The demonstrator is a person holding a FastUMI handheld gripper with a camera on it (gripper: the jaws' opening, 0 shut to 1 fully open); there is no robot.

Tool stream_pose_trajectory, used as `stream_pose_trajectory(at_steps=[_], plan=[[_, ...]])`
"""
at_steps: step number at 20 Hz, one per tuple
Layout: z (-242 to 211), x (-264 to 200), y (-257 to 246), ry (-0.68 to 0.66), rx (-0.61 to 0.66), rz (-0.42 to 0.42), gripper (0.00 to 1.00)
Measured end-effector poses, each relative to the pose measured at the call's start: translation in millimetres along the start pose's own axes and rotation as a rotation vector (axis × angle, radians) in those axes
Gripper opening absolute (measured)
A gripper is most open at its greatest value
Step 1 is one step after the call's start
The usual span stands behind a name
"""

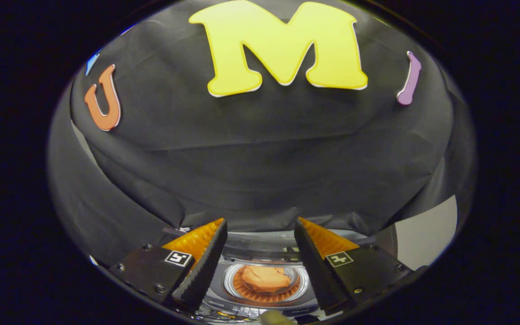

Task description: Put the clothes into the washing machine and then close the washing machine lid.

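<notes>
- The gripper (pixel 260 225) is spread wide, its two fingers (pixel 206 262) well apart with nothing between their tips.
- The washer (pixel 264 282) sits low between the fingers, seen from above and beyond their tips, apart from both.
- Its lid (pixel 260 241) appears raised at the far side of the washer, a grey curved band just behind the drum opening; how far it stands open cannot be told.
- The drum (pixel 242 286) is a round opening in the middle of the washer top, with a pale ring around it and a ribbed orange-lit wall inside.
- The clothes (pixel 265 278) lie inside the drum, roughly in its middle, clear of the gripper.
- They look like one crumpled bundle, orange-tan in the drum's light, with soft folds and a rounded, lumpy outline.
- The bundle covers much of the drum floor, leaving a rim of ribbed wall showing on the near side.
- A grey panel (pixel 251 310) runs along the near edge of the washer, too small to make out.
- A black cloth wall (pixel 260 158) hangs behind the washer, creased and draped down to its far edge.
</notes>
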State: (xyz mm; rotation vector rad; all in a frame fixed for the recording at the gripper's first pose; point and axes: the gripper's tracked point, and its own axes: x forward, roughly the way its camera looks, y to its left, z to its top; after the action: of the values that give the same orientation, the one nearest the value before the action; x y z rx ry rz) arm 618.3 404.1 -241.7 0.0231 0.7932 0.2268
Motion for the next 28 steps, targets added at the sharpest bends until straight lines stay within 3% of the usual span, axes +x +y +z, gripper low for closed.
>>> stream_pose_trajectory(at_steps=[10,28], plan=[[-30.7,49.8,-1.0,0.086,-0.005,-0.015,0.92],[-46.8,35.7,-2.4,0.008,0.000,-0.010,0.93]])
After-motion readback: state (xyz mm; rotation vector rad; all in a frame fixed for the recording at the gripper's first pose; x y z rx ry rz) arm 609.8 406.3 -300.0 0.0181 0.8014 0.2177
